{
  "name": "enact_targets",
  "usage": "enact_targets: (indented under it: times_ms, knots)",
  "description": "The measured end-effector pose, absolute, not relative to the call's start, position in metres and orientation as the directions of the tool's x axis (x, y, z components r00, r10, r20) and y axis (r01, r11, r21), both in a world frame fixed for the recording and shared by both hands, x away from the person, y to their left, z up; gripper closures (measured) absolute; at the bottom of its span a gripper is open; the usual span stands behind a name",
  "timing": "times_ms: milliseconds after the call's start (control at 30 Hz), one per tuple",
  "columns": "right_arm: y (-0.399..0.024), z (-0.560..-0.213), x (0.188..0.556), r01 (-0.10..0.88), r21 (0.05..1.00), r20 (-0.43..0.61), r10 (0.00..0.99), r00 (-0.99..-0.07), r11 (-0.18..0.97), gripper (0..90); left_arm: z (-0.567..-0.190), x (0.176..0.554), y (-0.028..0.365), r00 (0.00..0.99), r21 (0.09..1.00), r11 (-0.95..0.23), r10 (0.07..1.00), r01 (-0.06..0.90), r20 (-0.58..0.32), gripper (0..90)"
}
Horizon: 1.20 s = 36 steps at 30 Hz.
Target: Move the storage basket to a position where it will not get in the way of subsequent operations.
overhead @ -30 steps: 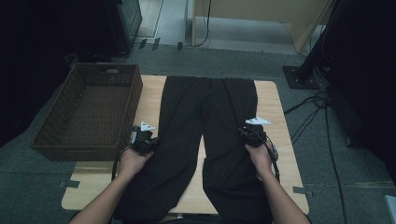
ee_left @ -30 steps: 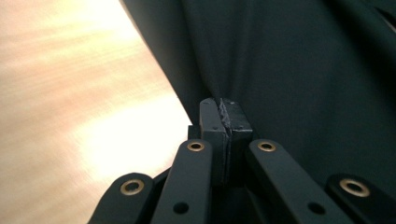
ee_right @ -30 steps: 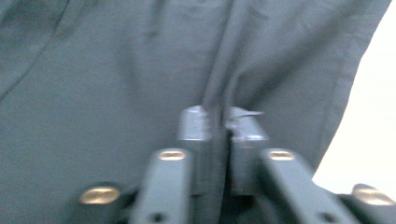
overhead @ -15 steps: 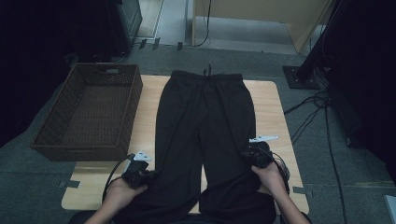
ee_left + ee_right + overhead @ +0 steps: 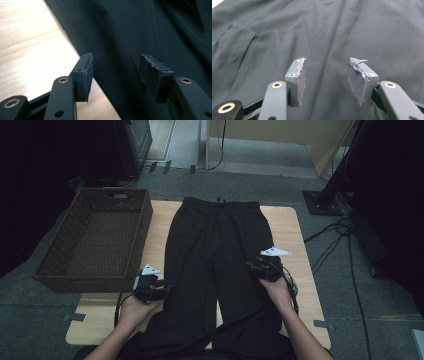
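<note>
Black trousers (image 5: 220,250) lie flat on the wooden table (image 5: 295,235), waistband at the far end, legs running toward the person. My left gripper (image 5: 167,293) hovers at the outer edge of the left leg; in the left gripper view its jaws (image 5: 116,67) have just been opening and stand apart over the fabric edge (image 5: 150,30) and bare wood (image 5: 30,50), with nothing between them. My right gripper (image 5: 250,266) is over the right leg; its jaws (image 5: 325,72) have also just been opening and stand apart above the dark cloth (image 5: 324,30), gripping nothing.
A brown wicker basket (image 5: 95,240) sits at the table's left side, close to my left hand. Cables (image 5: 340,235) and a dark stand base (image 5: 322,202) lie on the floor to the right. Bare wood shows along both sides of the trousers.
Both hands pulled toward the person, drawing the trousers out flat, then came forward again. Both grippers, shut before, now have their jaws apart and off the fabric.
</note>
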State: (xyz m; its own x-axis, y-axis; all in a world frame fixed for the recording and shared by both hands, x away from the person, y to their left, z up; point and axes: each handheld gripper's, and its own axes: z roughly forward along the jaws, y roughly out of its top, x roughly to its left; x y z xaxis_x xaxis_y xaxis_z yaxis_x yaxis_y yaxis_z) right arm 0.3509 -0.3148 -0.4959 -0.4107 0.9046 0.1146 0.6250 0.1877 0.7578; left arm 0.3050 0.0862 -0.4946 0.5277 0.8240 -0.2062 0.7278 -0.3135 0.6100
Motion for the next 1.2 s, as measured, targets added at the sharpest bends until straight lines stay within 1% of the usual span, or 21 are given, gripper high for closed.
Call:
enact_targets:
  times_ms: [167,267,367,433,500,600,633,667,733,900,1033,1067,1133,1200]
  knots:
    - [-0.307,-0.504,0.373,0.625,0.754,0.075,0.918,-0.389,0.203,48.2,-0.500,0.320,0.077,0.528,0.618,-0.337,0.835,0.710,-0.151,44.2]
    - [-0.302,-0.509,0.381,0.626,0.746,0.037,0.926,-0.377,0.225,48.9,-0.502,0.329,0.076,0.509,0.632,-0.311,0.846,0.710,-0.156,44.2]
    - [-0.300,-0.516,0.385,0.648,0.722,0.023,0.927,-0.374,0.243,50.8,-0.502,0.332,0.075,0.501,0.636,-0.305,0.853,0.709,-0.150,47.8]
    - [-0.301,-0.518,0.384,0.634,0.741,0.031,0.933,-0.359,0.219,54.8,-0.502,0.331,0.074,0.504,0.641,-0.324,0.856,0.696,-0.115,55.1]
    - [-0.302,-0.520,0.382,0.623,0.753,0.029,0.935,-0.354,0.213,58.6,-0.504,0.330,0.075,0.514,0.651,-0.339,0.853,0.680,-0.094,65.3]
    - [-0.302,-0.520,0.379,0.619,0.757,0.025,0.936,-0.351,0.212,72.8,-0.504,0.326,0.074,0.524,0.650,-0.343,0.846,0.678,-0.101,80.9]
    - [-0.301,-0.519,0.376,0.622,0.755,0.025,0.937,-0.348,0.210,78.4,-0.503,0.324,0.074,0.534,0.643,-0.357,0.840,0.678,-0.098,84.2]
    - [-0.301,-0.519,0.374,0.621,0.754,0.021,0.936,-0.351,0.216,82.0,-0.503,0.322,0.073,0.541,0.638,-0.361,0.834,0.680,-0.106,86.3]
    - [-0.301,-0.518,0.368,0.628,0.745,0.017,0.934,-0.356,0.225,87.2,-0.501,0.315,0.074,0.558,0.619,-0.375,0.821,0.690,-0.124,88.7]
    - [-0.306,-0.513,0.344,0.654,0.713,0.031,0.920,-0.391,0.254,87.6,-0.494,0.287,0.079,0.586,0.594,-0.377,0.784,0.710,-0.204,89.0]
    - [-0.314,-0.511,0.327,0.685,0.691,0.104,0.906,-0.410,0.231,86.8,-0.492,0.269,0.083,0.593,0.594,-0.371,0.772,0.713,-0.230,87.2]
    - [-0.315,-0.511,0.325,0.688,0.690,0.119,0.903,-0.414,0.225,85.5,-0.492,0.268,0.084,0.589,0.602,-0.360,0.773,0.713,-0.235,84.1]
    - [-0.318,-0.511,0.325,0.688,0.698,0.158,0.894,-0.420,0.200,79.7,-0.490,0.269,0.086,0.583,0.634,-0.329,0.776,0.700,-0.241,73.7]
    - [-0.319,-0.510,0.326,0.682,0.712,0.194,0.887,-0.420,0.167,70.7,-0.489,0.271,0.086,0.564,0.649,-0.305,0.792,0.697,-0.233,59.4]
